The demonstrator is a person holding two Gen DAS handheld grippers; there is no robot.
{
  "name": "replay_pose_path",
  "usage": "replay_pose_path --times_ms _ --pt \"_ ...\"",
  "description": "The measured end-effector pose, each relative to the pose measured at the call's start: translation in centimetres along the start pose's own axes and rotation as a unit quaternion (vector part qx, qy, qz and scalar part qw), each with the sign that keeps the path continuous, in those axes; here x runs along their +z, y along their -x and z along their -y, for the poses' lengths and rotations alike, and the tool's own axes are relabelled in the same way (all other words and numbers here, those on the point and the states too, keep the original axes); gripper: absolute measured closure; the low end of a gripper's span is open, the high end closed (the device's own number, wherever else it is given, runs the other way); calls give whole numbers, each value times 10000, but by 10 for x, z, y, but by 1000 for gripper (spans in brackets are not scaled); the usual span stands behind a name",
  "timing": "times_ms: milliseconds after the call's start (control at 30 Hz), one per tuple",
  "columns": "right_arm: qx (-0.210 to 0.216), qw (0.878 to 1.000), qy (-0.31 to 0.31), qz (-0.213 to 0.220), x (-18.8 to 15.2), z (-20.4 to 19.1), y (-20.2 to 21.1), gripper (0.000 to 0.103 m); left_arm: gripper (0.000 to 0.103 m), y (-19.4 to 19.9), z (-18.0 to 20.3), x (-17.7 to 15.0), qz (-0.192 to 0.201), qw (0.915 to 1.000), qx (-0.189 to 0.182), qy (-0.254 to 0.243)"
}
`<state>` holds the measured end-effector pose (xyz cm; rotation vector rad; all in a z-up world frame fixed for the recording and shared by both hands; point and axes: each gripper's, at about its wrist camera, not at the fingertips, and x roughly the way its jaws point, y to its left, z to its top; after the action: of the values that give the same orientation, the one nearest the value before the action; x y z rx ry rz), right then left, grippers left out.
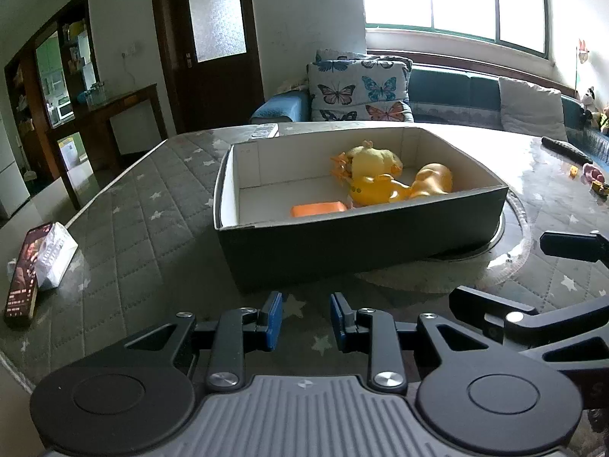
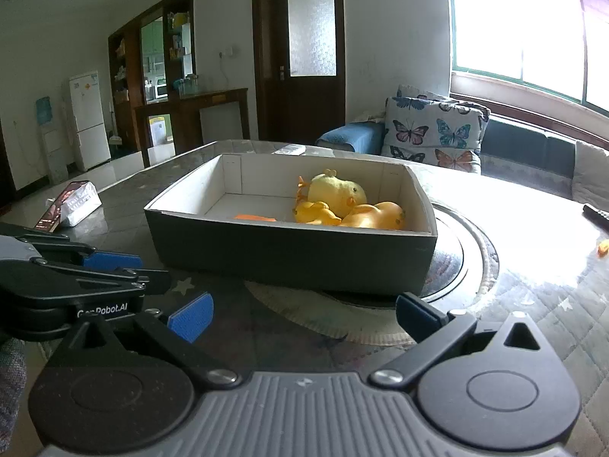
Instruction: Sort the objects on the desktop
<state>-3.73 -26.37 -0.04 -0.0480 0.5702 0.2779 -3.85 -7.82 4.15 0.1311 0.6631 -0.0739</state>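
A dark cardboard box (image 1: 361,240) with a white inside stands on the table, also in the right wrist view (image 2: 289,251). In it lie a yellow plush chick (image 1: 375,160) (image 2: 335,192), two orange-yellow rubber ducks (image 1: 377,188) (image 2: 375,215) and a flat orange piece (image 1: 318,208). My left gripper (image 1: 306,320) is open and empty, just in front of the box's near wall. My right gripper (image 2: 304,316) is open wide and empty, in front of the box; its finger shows at the right of the left wrist view (image 1: 571,245).
A phone (image 1: 24,274) leans on a white tissue pack (image 1: 55,257) at the table's left edge. A black remote (image 1: 567,149) and small toys (image 1: 592,177) lie at the far right. A white remote (image 1: 264,130) lies behind the box. A sofa stands beyond.
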Motion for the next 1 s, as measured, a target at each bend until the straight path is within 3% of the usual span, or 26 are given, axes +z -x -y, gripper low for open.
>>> replay_pose_path --times_ms 1000 --pt "18 9995 -79 -305 13 17 -34 0 73 -27 6 21 -263 9994 181 -127"
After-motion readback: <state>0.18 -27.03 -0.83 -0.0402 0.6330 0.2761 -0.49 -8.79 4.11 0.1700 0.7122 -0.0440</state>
